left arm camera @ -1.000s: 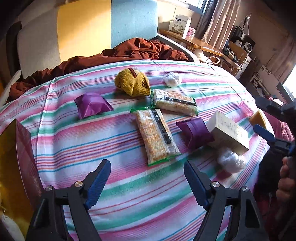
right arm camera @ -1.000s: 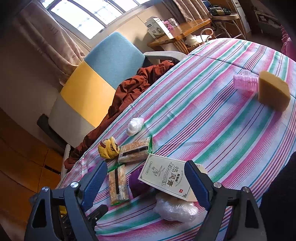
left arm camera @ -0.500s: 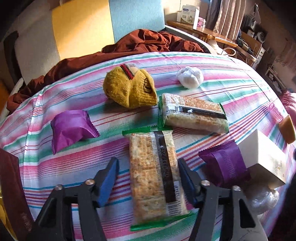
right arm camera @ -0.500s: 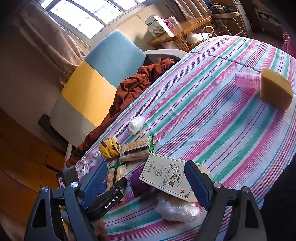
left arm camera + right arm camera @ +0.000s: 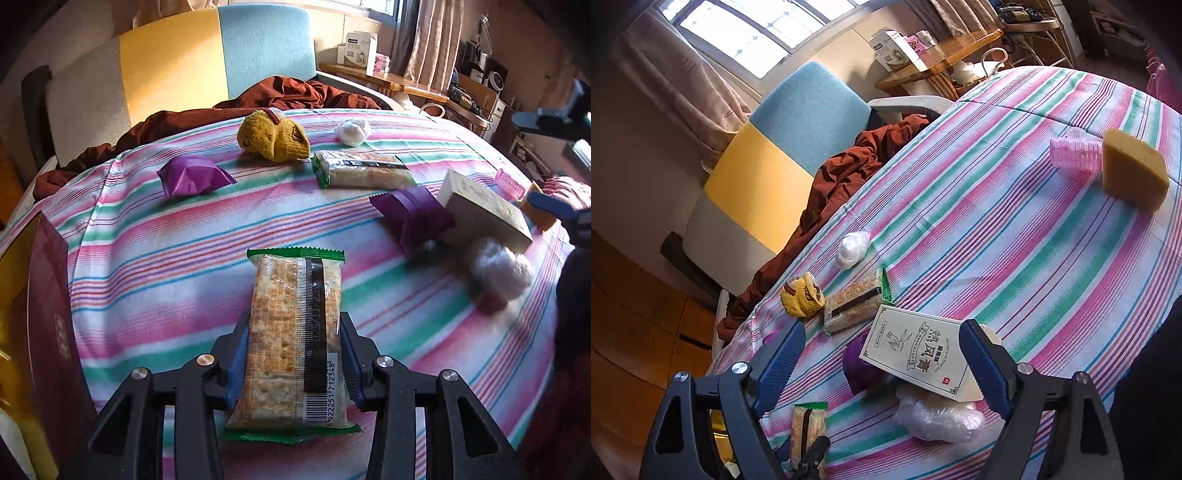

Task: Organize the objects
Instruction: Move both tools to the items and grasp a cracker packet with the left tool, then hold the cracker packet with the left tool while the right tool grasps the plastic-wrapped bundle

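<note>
Two grippers: working over the striped cloth (image 5: 147, 266).
Left gripper (image 5: 293, 363): pinching the near cracker pack (image 5: 293, 332) between both blue pads, the pack lying lengthwise at the near middle.
Right gripper (image 5: 882, 363): hanging spread wide, gripping nothing, above the white box (image 5: 916, 354).
Second cracker pack (image 5: 364, 170): lying far, just right of the yellow glove (image 5: 275, 136).

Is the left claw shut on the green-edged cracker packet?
Shut: the left claw has both blue pads pressed against the sides of the green-edged cracker packet.
</note>
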Demonstrator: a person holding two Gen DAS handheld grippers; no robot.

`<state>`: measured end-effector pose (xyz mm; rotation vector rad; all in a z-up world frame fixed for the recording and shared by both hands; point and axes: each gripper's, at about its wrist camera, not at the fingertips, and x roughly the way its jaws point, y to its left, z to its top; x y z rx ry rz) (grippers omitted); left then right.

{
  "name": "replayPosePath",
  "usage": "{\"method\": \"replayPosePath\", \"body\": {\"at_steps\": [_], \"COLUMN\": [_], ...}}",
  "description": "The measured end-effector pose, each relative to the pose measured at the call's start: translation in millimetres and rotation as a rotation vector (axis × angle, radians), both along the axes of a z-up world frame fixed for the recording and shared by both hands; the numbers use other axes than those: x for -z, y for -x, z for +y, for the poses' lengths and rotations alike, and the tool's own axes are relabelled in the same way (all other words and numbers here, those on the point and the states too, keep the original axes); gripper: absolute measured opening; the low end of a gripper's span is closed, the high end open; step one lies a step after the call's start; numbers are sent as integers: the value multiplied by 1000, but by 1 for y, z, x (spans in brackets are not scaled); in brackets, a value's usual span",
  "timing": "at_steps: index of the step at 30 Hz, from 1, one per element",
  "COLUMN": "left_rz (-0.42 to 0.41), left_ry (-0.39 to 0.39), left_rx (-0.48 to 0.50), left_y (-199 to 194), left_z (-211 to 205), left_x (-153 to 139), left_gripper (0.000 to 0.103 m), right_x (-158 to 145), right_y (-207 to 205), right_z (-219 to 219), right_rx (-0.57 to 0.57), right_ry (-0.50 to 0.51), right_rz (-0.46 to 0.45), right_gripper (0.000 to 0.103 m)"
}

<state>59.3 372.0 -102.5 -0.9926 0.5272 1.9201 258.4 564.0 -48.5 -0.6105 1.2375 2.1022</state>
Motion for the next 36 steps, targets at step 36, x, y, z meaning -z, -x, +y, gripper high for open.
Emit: {"method": "replayPosePath", "body": {"at_steps": [36], "left_rz": [26], "left_ry": [-121], "left_rx": [76], "left_y": [-9], "left_z": [-28], "left_x": [7], "left_gripper": [45], "right_x": [41], "right_y": [40], "right_z": [-36], "right_rx": [-30], "right_ry": [99], "right_rz": [-473], "right_gripper": [87]}}
